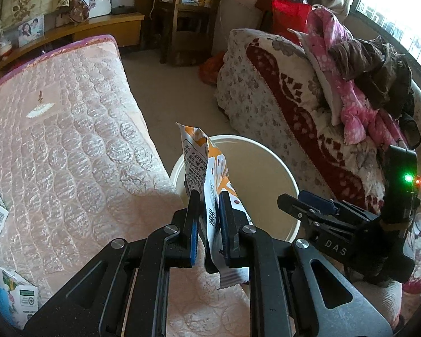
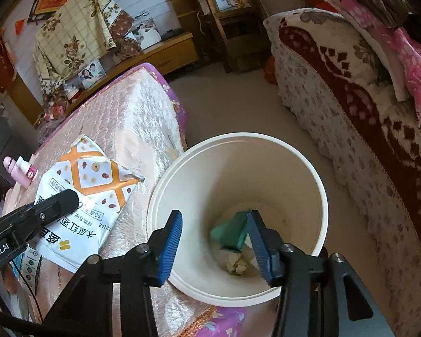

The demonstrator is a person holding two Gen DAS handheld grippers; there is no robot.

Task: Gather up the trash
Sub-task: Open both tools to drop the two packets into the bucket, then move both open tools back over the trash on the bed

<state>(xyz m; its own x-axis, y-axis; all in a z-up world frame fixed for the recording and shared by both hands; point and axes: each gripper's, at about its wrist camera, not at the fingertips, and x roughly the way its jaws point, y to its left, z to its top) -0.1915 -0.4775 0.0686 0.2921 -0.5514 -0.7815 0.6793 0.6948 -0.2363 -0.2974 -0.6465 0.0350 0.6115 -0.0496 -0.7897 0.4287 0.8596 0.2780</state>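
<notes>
Crinkly foil is all you are pinching: your left gripper (image 1: 207, 219) is clamping the orange-and-white snack packet (image 1: 210, 185) low down, so its tall upper part is flopping ahead of the jaws. Just beyond, the white bin (image 1: 266, 174) is waiting beside the bed (image 1: 70, 129). Release too early and the packet may be catching the near rim or landing on the bed. Your right gripper (image 2: 214, 241) is standing spread and empty above the bin, the green box (image 2: 230, 231) and crumpled paper (image 2: 235, 262) lying below it.

My left gripper (image 1: 209, 219) and right gripper (image 2: 214, 245) are black-framed, with ribbed blue pads, silver screws and white lettering.
</notes>
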